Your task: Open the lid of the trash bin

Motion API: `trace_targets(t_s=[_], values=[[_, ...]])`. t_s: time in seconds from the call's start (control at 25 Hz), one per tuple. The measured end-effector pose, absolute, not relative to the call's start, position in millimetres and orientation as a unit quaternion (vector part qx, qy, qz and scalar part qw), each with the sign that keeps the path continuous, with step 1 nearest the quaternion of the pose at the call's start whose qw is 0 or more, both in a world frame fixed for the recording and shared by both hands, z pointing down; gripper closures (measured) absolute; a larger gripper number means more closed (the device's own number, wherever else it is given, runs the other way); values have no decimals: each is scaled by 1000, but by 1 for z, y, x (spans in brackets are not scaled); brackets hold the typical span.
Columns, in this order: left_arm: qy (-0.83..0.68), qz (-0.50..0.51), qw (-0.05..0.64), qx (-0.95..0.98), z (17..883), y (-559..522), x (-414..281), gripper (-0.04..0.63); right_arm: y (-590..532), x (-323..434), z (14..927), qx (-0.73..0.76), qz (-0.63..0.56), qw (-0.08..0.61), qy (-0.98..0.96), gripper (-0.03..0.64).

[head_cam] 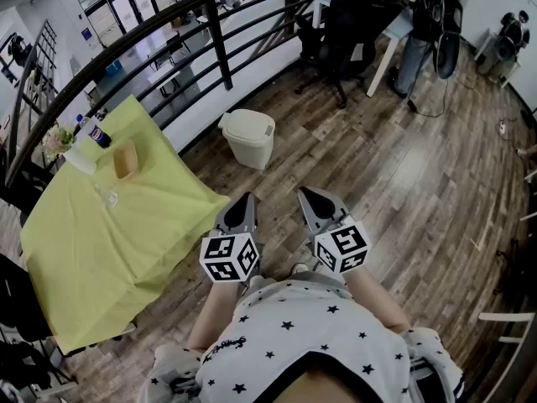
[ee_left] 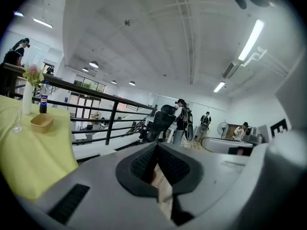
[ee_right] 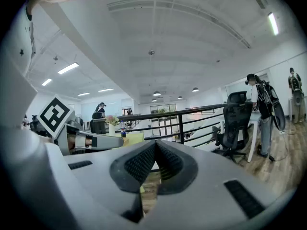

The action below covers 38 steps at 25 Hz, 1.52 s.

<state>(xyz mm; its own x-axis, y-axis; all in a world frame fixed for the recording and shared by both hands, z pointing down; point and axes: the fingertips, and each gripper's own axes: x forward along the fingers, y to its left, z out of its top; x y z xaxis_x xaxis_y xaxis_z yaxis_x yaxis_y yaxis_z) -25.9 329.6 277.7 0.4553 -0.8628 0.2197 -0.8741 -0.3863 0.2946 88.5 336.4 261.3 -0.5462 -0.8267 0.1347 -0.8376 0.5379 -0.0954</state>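
A cream trash bin (head_cam: 249, 138) with its lid down stands on the wooden floor beside the railing, ahead of me. My left gripper (head_cam: 247, 198) and right gripper (head_cam: 307, 193) are held side by side near my chest, well short of the bin, both pointing toward it. Each is shut with nothing between the jaws. In the left gripper view the left gripper (ee_left: 156, 146) has its dark pads pressed tip to tip, and the right gripper (ee_right: 156, 144) looks the same in its own view. The bin does not show in either gripper view.
A table with a yellow-green cloth (head_cam: 109, 225) stands to the left, carrying a bowl (head_cam: 124, 159), a bottle (head_cam: 100, 135) and a vase. A black railing (head_cam: 214, 36) runs behind the bin. Office chairs (head_cam: 340, 36) and a standing person (head_cam: 419, 23) are farther back.
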Motion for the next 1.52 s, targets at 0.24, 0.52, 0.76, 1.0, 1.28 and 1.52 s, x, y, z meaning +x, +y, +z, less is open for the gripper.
trace_targets(t_s=[0.24,0.52,0.76,1.0,1.28,1.52], values=[[-511,29,196,837,282,359,-34,584,366,73,260,481,90,37,-871,624],[-503,33,204,839,283,361,-32,584,379,73,265,474,96,44,-874,624],[-512,21,199,836,283,355,-12,584,372,91,271,456,100,42,-883,623],[-528,8,209,823,292,351,18,584,363,123,278,444,101,46,-889,623],[-538,9,215,815,299,344,48,584,347,150,281,430,106,44,-895,623],[-541,14,221,811,304,337,62,584,335,161,285,424,116,41,-897,623]])
